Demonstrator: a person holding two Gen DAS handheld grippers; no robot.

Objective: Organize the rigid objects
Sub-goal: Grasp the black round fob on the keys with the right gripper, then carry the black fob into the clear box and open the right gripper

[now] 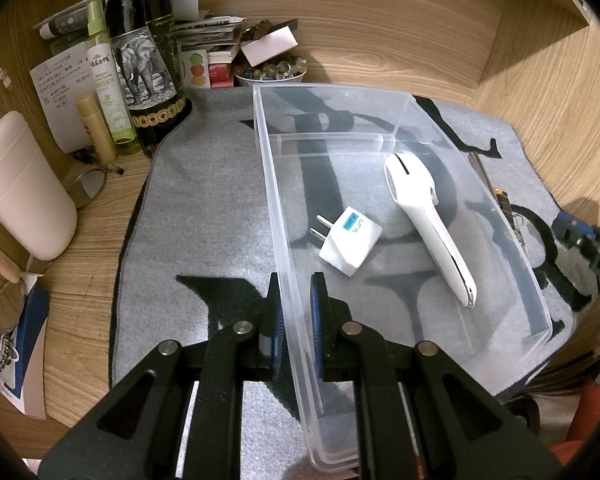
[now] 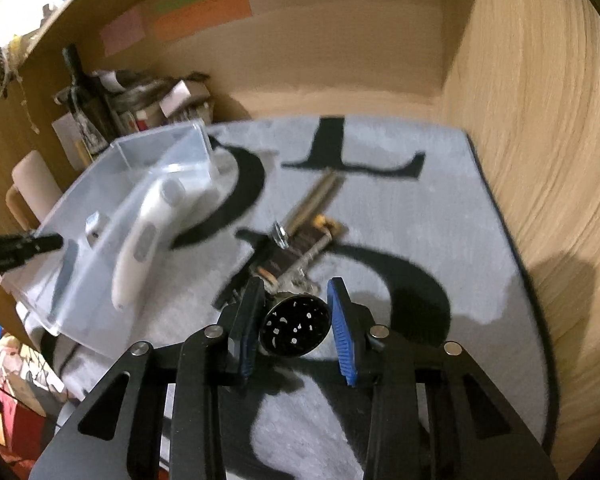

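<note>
Clear plastic bin (image 1: 400,216) sits on the grey lettered mat (image 1: 204,208); inside lie a white plug adapter (image 1: 350,242) and a white handheld device (image 1: 428,220). Left gripper (image 1: 296,312) is clamped on the bin's near wall. Right gripper (image 2: 296,320) straddles a dark round perforated object (image 2: 294,326); left pad touches, right pad shows a gap. Just beyond it, small clutter (image 2: 300,240) on the mat. Wine bottle (image 1: 144,52) and spray bottle (image 1: 106,80) stand behind the bin.
</note>
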